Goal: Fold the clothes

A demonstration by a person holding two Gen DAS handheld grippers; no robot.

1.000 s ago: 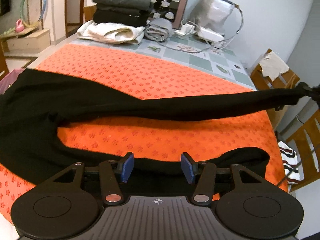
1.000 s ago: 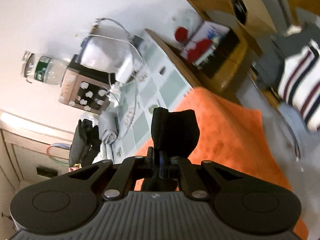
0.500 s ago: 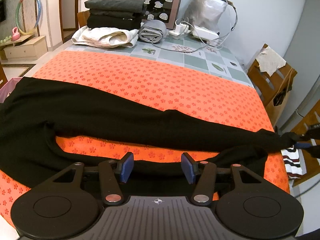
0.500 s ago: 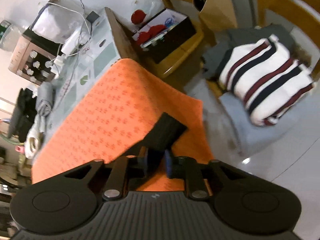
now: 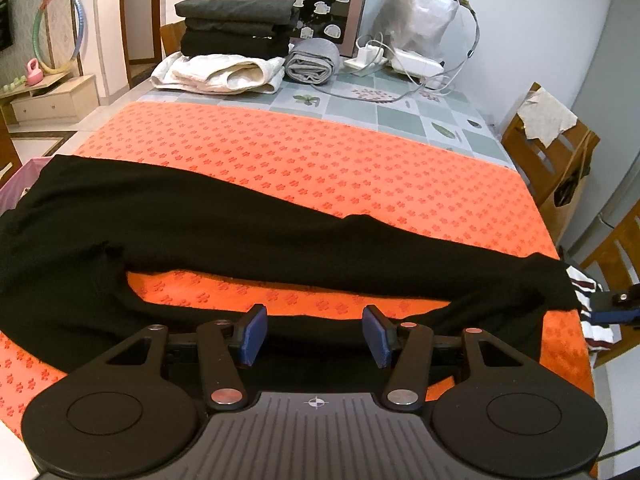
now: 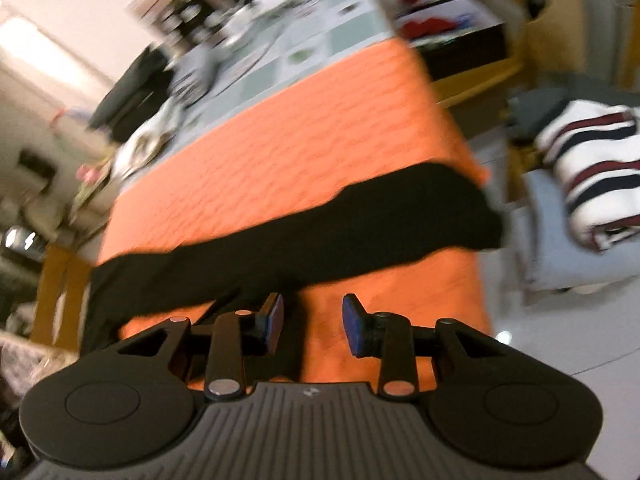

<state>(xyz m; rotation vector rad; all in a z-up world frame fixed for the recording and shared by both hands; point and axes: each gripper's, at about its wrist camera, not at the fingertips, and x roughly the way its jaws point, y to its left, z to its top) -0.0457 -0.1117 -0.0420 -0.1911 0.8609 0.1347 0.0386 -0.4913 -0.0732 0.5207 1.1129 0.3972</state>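
Note:
Black trousers (image 5: 248, 236) lie spread across the orange cloth (image 5: 320, 160) on the table, one leg stretched to the right edge, the other along the near edge. My left gripper (image 5: 316, 336) is open and empty just above the near leg. My right gripper (image 6: 312, 326) is open and empty, off the table's right end, looking back along the trouser leg (image 6: 320, 236); the view is blurred. Its blue tip also shows at the right edge of the left wrist view (image 5: 612, 312).
Folded dark and white clothes (image 5: 232, 52) and a grey roll (image 5: 314, 62) are stacked at the table's far end with a bag (image 5: 424, 20) and chargers. Wooden chairs (image 5: 556, 160) stand on the right. A striped garment (image 6: 592, 168) lies beside the table.
My right gripper brought the trouser leg down onto the table's right end, opened and let it go, then drew back. My left gripper stayed open in place.

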